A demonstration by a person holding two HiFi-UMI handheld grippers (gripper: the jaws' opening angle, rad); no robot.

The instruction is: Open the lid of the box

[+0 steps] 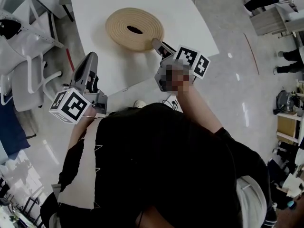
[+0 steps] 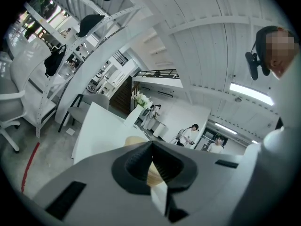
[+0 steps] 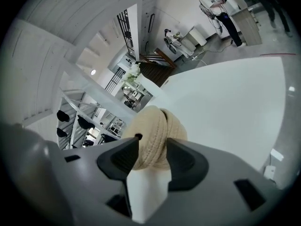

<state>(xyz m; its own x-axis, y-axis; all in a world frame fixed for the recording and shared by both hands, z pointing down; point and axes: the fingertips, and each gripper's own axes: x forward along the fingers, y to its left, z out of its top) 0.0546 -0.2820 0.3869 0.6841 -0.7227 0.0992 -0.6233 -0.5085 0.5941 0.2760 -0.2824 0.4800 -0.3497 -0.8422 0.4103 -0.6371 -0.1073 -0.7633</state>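
Nearest to us, our left gripper (image 1: 90, 57) hangs off the table's front edge, well apart from the work. Its own view shows the tips pressed together with nothing between them.

Further out, our right gripper (image 1: 158, 44) points at the near rim of the round woven box (image 1: 134, 29). Its jaws stand wide, and in the right gripper view the coiled beige edge (image 3: 153, 131) sits in the gap just beyond the tips. The pads don't look to be pinching it, so we hold nothing yet.

The box lies flat toward the far part of the white table (image 1: 190, 23), with a dark slot (image 1: 135, 30) at the centre of its top.

We judge it light and slightly soft. The rough weave should resist slipping and is unlikely to break. Being so light, it may slide or lift whole on the smooth table. We would pinch the lid's near rim above the groove seen in the edge, and steady the base with the left gripper.
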